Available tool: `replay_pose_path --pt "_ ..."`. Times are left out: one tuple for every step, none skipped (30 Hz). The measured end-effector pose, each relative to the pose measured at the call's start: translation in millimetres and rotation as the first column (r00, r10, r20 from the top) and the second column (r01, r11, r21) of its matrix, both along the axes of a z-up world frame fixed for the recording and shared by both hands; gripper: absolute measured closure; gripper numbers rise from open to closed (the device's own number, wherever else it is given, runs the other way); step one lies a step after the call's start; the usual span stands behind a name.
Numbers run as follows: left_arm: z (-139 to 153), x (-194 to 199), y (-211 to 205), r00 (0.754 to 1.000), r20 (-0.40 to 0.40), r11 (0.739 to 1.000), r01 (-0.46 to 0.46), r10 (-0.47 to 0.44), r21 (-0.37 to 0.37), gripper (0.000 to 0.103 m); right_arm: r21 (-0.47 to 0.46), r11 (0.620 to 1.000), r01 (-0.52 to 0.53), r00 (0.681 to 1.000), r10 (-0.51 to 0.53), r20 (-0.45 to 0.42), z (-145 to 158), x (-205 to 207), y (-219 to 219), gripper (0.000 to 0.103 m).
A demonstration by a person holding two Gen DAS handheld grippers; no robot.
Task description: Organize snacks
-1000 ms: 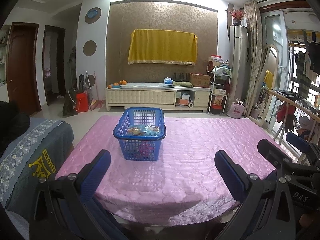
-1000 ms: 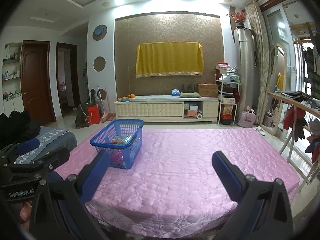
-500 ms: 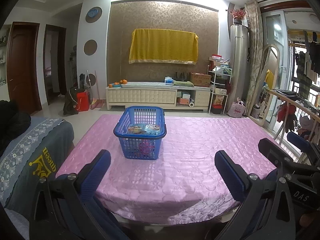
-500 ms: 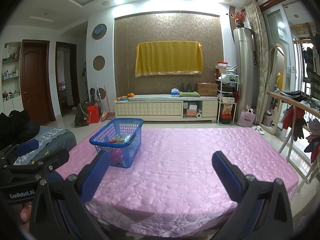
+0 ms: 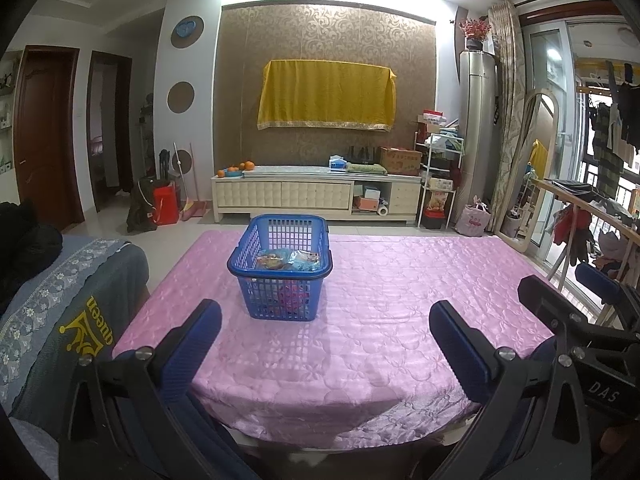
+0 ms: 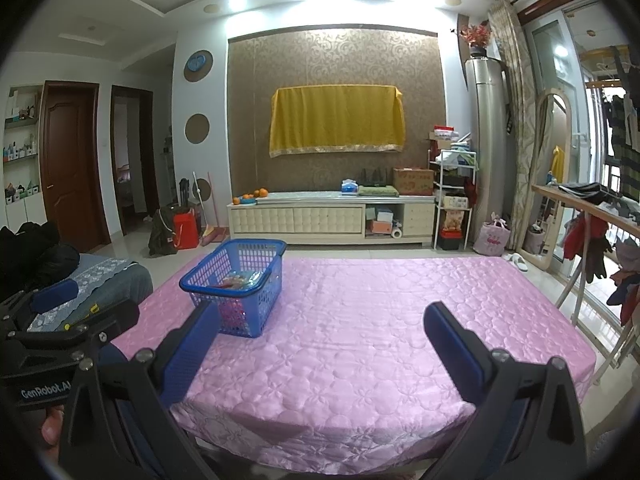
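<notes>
The left wrist view looks down into the basket (image 5: 280,268) and shows snack packets (image 5: 288,260) lying inside it, printed in orange and pale blue; the right wrist view catches the basket (image 6: 236,284) from the side, so its contents show mostly through the mesh wall. Each view also catches the other tool at its edge: the right gripper (image 5: 580,312) at the right margin, the left gripper (image 6: 68,320) at the left.

The basket is blue plastic lattice, rectangular with a thick rolled rim. It stands on a glossy pink quilted cloth (image 5: 400,300) stitched in flower-like rings, which drapes over the near edge.

Both tools are held level over the near edge, fingers spread wide and gripping nothing. The basket sits straight ahead of the left gripper (image 5: 324,332), well beyond its tips, and ahead-left of the right gripper (image 6: 320,336), behind its left finger (image 6: 188,344).
</notes>
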State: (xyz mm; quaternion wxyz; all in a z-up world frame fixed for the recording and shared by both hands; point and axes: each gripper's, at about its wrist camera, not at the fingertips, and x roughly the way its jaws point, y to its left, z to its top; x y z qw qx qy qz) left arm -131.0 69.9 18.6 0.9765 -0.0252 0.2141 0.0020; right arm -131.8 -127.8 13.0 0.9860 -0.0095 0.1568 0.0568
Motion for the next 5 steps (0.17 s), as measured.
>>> replay_pose_path --pt "-0.1 0.0 0.0 1.000 -0.001 1.000 0.000 0.000 0.000 0.000 -0.001 1.000 0.001 1.000 -0.001 0.001 0.3 -0.5 0.2 0.000" --pt "0.0 -0.2 0.3 1.000 -0.002 1.000 0.000 0.000 -0.001 0.000 -0.001 1.000 0.002 1.000 -0.002 0.001 0.9 -0.7 0.3 0.000" --pt "0.3 -0.6 0.4 1.000 -0.001 1.000 0.000 0.000 -0.003 0.000 -0.001 1.000 0.001 1.000 -0.001 0.002 1.4 -1.0 0.3 0.000" --pt "0.2 -0.6 0.5 1.000 -0.001 1.000 0.000 0.000 -0.004 0.000 0.000 1.000 0.001 1.000 -0.001 0.003 2.0 -1.6 0.5 0.000" --pt "0.4 -0.5 1.0 1.000 -0.001 1.000 0.001 -0.001 -0.005 0.000 0.002 1.000 0.000 1.000 0.000 0.006 2.1 -1.8 0.3 0.000"
